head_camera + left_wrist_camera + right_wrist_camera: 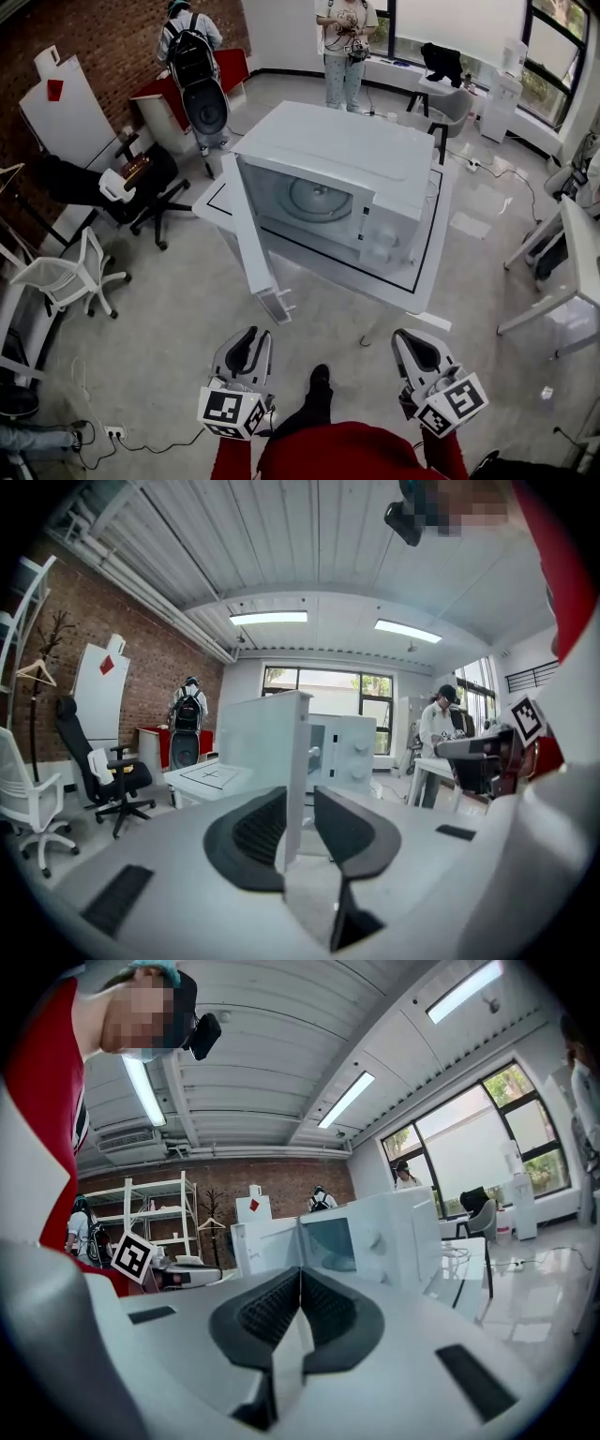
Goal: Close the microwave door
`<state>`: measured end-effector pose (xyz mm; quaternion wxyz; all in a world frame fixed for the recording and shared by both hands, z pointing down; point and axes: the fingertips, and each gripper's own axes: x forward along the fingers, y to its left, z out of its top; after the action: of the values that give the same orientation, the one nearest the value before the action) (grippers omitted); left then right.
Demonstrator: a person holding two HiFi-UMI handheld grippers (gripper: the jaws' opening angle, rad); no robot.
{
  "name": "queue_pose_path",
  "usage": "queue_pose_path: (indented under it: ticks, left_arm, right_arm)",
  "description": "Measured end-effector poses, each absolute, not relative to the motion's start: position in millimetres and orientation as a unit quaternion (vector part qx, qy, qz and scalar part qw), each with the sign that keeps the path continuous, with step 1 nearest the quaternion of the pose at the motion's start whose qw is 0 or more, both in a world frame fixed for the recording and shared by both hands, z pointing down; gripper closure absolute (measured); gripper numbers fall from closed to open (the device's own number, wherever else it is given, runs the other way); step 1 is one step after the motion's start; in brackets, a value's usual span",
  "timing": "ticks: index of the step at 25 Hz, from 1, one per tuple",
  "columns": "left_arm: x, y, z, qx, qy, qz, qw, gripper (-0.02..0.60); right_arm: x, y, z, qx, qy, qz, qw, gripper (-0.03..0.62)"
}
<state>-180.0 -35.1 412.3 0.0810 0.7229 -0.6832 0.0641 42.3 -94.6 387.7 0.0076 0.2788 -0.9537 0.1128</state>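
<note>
A white microwave stands on a low white table, and its door swings wide open toward me on the left side. The turntable shows inside the cavity. Both grippers hang over the floor in front of the table, short of the door. My left gripper has its jaws a little apart with nothing between them. In the left gripper view the door stands edge-on beyond the left gripper. My right gripper is shut and empty. The right gripper view shows the right gripper with the microwave further off.
A black office chair and a white chair stand at the left. Two people stand beyond the table. A desk is at the right, and cables lie on the floor near my feet.
</note>
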Motion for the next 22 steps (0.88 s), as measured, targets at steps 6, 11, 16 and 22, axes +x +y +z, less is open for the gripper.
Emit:
queue_pose_path:
  ticks: [6,11,16,22]
  left_arm:
    - [-195,-58,426,0.733,-0.665,0.090,0.115,0.373]
    - [-190,-71,422,0.767,-0.625,0.083,0.121,0.372]
    - [-179,-80,415,0.797,-0.590,0.072,0.109,0.382]
    - [-162,-95,415,0.822,-0.554,0.068,0.115,0.385]
  right_arm:
    - [22,-125,392,0.286,-0.950,0.126,0.016,0.579]
    - [15,-138,395,0.297,-0.945,0.136,0.022,0.579]
    - [11,-144,397,0.309,-0.940,0.143,0.026,0.579]
    - [11,-148,401,0.321,-0.934,0.152,0.032,0.579]
